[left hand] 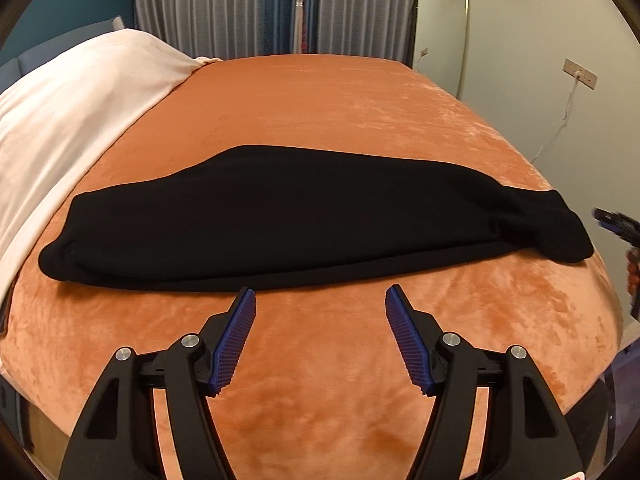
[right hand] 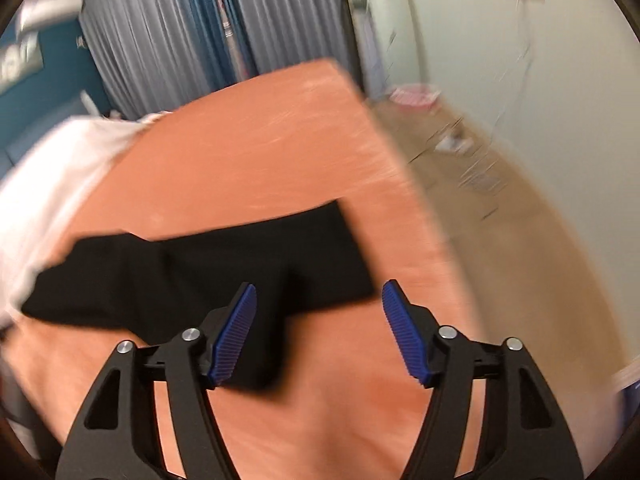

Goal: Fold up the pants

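Black pants (left hand: 288, 216) lie folded lengthwise across an orange bed cover (left hand: 320, 96), running left to right. My left gripper (left hand: 320, 300) is open and empty, just in front of the pants' near edge. My right gripper (right hand: 319, 298) is open and empty above the right end of the pants (right hand: 224, 264); this view is motion-blurred. The right gripper also shows at the far right edge of the left wrist view (left hand: 616, 224).
A white blanket (left hand: 76, 108) covers the bed's left side. Grey and blue curtains (left hand: 256, 4) hang behind the bed. The bed's right edge drops to a wooden floor (right hand: 500, 184) with scattered items. A white wall with a socket and cable (left hand: 578, 76) stands right.
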